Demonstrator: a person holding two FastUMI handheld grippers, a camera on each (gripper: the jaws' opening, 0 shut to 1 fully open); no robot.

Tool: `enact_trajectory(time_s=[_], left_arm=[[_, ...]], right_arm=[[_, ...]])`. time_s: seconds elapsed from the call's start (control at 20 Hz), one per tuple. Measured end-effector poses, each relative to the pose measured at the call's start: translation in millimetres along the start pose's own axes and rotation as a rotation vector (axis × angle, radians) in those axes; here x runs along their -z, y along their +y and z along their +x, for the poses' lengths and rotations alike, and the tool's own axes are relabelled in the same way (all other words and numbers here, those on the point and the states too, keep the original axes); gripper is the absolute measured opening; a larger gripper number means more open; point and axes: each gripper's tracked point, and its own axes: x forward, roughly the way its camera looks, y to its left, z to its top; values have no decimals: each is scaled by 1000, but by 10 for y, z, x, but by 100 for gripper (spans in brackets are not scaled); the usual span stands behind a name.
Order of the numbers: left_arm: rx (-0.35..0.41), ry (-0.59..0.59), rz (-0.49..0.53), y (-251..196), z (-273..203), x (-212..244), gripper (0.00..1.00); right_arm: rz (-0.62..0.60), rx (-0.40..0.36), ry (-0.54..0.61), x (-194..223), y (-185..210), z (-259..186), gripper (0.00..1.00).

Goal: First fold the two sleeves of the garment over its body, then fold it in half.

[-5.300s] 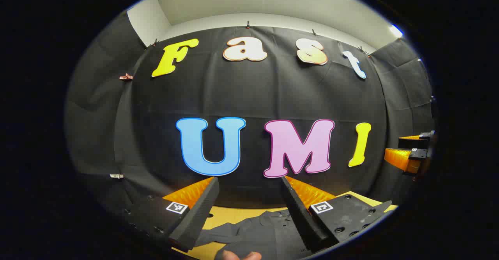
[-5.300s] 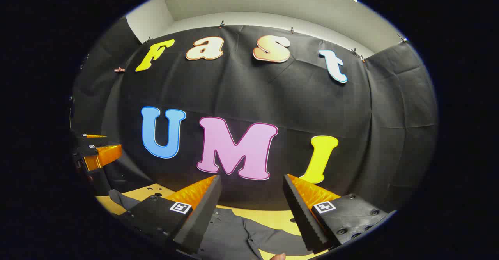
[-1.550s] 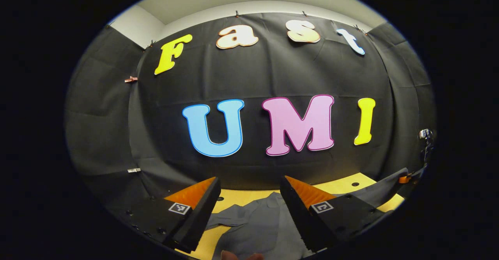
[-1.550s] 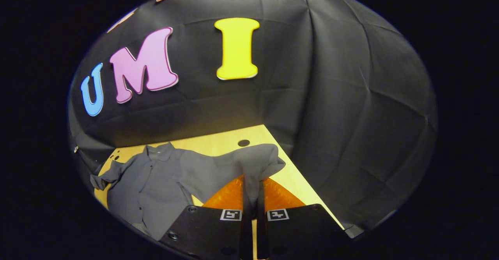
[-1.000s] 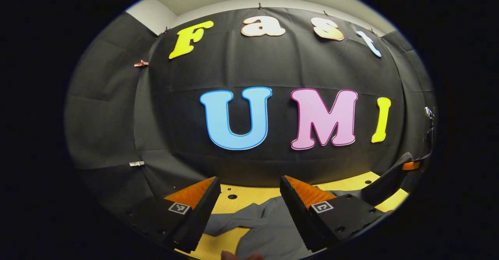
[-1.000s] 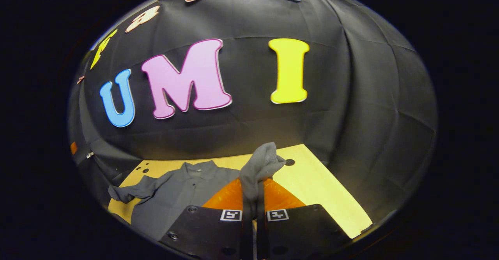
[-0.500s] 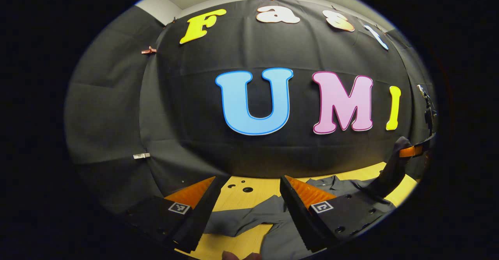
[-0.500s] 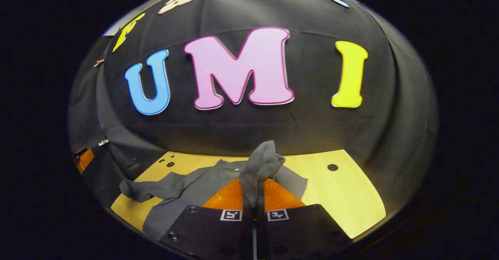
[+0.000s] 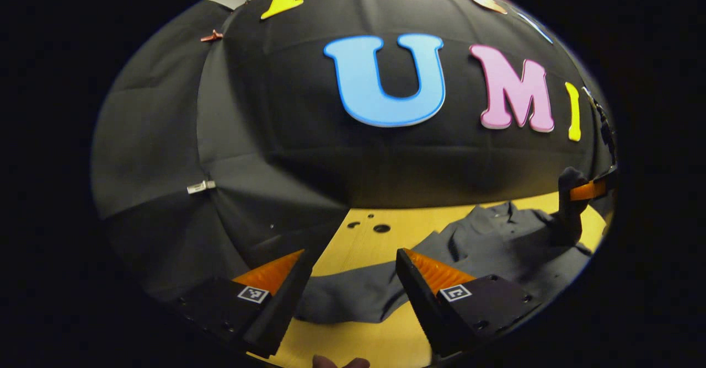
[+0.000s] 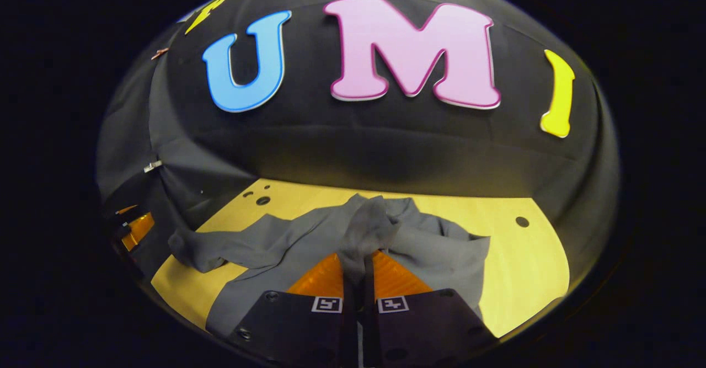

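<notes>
— Yellow wood makes up the table, with a few small round holes in it and black cloth hanging behind. What lies on it?

— A grey shirt, the garment, lies spread on the table with its collar toward the black cloth.

— What is the right gripper doing?

— Its jaws are pressed together on one sleeve. The sleeve is bunched up and lifted, and it hangs over the middle of the shirt's body. In the left gripper view, the right gripper is far off at the right edge, with the dark cloth hanging down from it.

— And the left gripper?

— Its jaws are spread wide apart. They hold nothing. They hang above the near part of the table.

— What is under it?

— The other sleeve lies flat on the table, sticking out sideways from the shirt. It shows between the two open jaws, but nobody can tell from the pictures if the jaws touch it.

— Is a hand in sight?

— A bit of a fingertip peeks in at the bottom edge of the left gripper view.

— Where is the left gripper seen from the other side?

— In the right gripper view it sits at the far left edge, near the end of the flat sleeve.
</notes>
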Motion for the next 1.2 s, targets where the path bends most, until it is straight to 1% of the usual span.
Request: enact_trajectory(time_s=[0.25,0.45,0.65,0.9,1.05,1.1,1.2], left_arm=[[-63,87,-8,335,340,594,96],[-118,147,-23,534,574,934,96],[-137,204,-47,573,692,1194,96],[-147,246,-74,648,808,1415,96],[-143,269,-90,653,833,1512,96],[-138,276,-93,654,845,1545,96],[-128,291,-97,643,874,1590,96]], right_arm=[[-57,-28,119,536,379,454,8],[-101,-41,216,940,534,705,8],[-86,-51,302,1233,668,878,10],[-94,-51,339,1406,761,989,11],[-85,-47,347,1428,794,1003,17],[-76,-53,349,1430,826,999,18],[-58,-78,349,1418,925,952,25]])
